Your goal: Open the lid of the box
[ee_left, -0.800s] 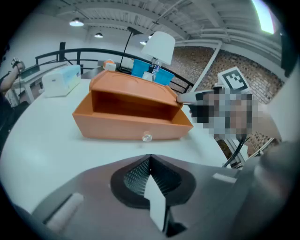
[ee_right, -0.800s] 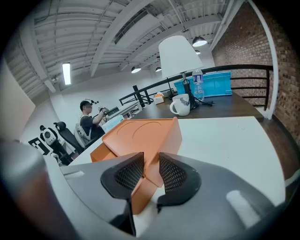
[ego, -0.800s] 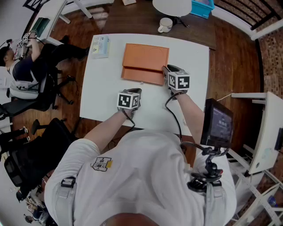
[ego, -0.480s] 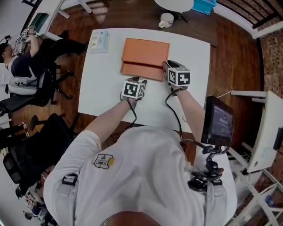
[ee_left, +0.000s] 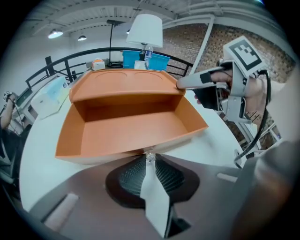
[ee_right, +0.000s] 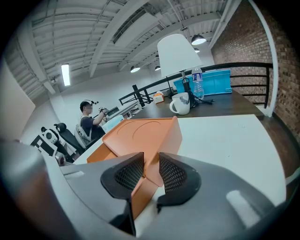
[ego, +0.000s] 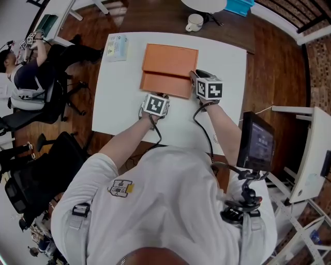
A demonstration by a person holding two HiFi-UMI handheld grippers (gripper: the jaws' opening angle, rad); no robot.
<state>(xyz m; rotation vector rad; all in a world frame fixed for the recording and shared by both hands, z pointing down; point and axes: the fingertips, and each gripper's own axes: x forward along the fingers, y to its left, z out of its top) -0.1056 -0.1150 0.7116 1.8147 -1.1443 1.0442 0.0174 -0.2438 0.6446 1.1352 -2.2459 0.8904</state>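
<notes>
An orange cardboard box (ego: 169,61) lies on the white table (ego: 222,103), its front flap (ego: 165,84) folded out toward me. My left gripper (ego: 158,95) is at the middle of that flap's front edge. In the left gripper view the jaws (ee_left: 149,158) are shut on the edge, a thin pale strip showing between the pads, and the flap (ee_left: 126,124) spreads out ahead. My right gripper (ego: 194,77) stands at the box's right front corner. In the right gripper view its pads (ee_right: 146,173) close on the orange side wall (ee_right: 140,133).
A white leaflet pack (ego: 117,47) lies at the table's far left corner. A mug (ego: 194,23), a lamp base (ego: 201,6) and a blue bin (ego: 238,8) sit on the dark desk behind. A person (ego: 26,72) sits far left. A screen on a stand (ego: 256,142) is at my right.
My left gripper has moved forward and right from the bare table to the box's front flap edge. The right gripper has stayed at the box's right corner.
</notes>
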